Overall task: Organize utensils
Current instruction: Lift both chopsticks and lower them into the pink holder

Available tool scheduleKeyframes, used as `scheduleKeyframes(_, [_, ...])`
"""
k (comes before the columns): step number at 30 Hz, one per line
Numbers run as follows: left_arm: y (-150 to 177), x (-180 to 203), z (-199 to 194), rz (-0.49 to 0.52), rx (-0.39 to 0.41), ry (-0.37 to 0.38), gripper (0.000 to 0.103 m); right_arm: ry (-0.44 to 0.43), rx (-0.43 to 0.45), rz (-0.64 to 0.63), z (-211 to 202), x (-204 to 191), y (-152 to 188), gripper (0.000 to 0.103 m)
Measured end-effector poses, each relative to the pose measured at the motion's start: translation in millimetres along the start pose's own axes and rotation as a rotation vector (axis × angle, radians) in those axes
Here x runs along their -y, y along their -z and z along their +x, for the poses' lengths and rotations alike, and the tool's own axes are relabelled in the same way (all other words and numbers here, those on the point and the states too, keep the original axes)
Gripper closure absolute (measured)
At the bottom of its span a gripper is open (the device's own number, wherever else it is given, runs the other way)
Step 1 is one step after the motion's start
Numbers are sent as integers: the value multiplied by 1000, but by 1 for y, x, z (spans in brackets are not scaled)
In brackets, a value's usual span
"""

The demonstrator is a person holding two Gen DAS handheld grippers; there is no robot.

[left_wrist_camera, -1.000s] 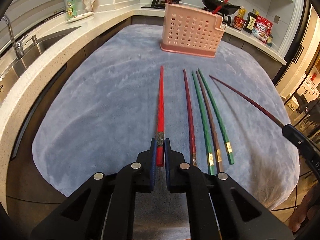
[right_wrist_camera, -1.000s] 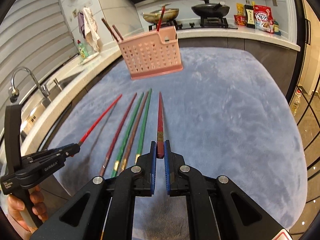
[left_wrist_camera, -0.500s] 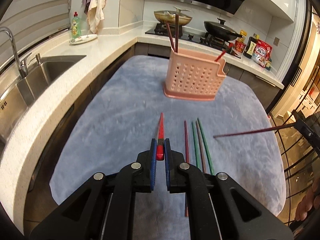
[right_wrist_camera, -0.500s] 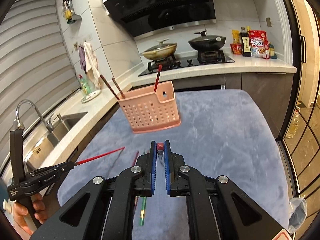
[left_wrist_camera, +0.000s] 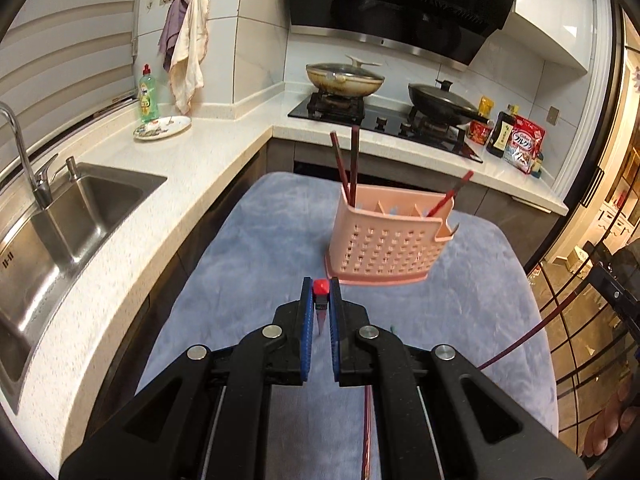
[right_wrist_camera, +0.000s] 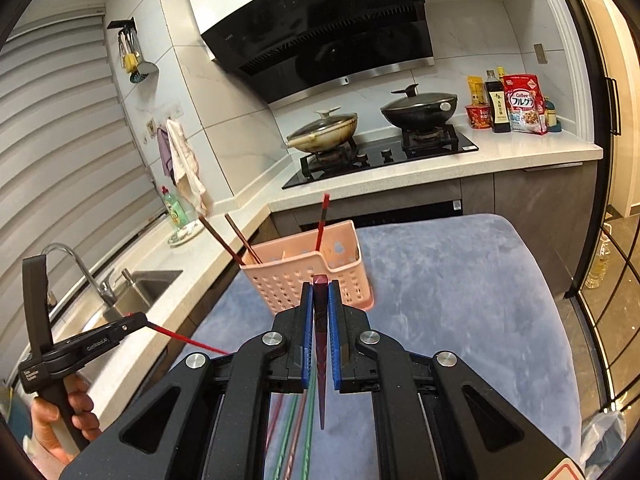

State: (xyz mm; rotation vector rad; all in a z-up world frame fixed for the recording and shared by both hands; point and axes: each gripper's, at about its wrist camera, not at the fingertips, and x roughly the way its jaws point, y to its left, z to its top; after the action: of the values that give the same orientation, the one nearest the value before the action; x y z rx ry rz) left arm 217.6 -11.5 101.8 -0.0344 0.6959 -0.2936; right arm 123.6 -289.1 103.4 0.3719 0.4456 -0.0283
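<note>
We've got plenty of open blue-covered surface (left_wrist_camera: 248, 264) around the pink utensil basket (left_wrist_camera: 386, 246), which sits toward its far end. Left claw (left_wrist_camera: 319, 300) is pinching a red chopstick (left_wrist_camera: 320, 287), right claw (right_wrist_camera: 320, 300) a dark red chopstick (right_wrist_camera: 321, 344), both lifted. Next we'd guess: tip-down into the basket's compartments, minding the rim.

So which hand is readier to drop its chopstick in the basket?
Probably right: the right tongs sit before the pink basket, dark chopstick hanging tip-down. The left tongs are farther off, by the counter.
</note>
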Motion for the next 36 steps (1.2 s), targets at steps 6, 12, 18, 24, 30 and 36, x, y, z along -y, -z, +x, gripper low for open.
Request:
scheduleKeyframes(6, [-37,8,-3,7,50,22,96,-38,40,16,12,-8,-35,96])
scheduleKeyframes(12, [-88,19,-16,2,144,47,96,-52,106,31,29,-16,-78,96])
scheduleKeyframes(18, [-134,28,-22,-14,240,73,96,-62,163,37,48,-21,-116,96])
scheduleKeyframes(24, [-165,38,-14,-16,309,83,96,-61,202,53,69,-23,-145,96])
scheduleKeyframes(30, [-173,45,15,-1,305,64,96,-48,169,49,100,-20,-144,96])
scheduleKeyframes(36, [-161,45,53,9,259,53,96,-31,115,36,130,-15,-129,96])
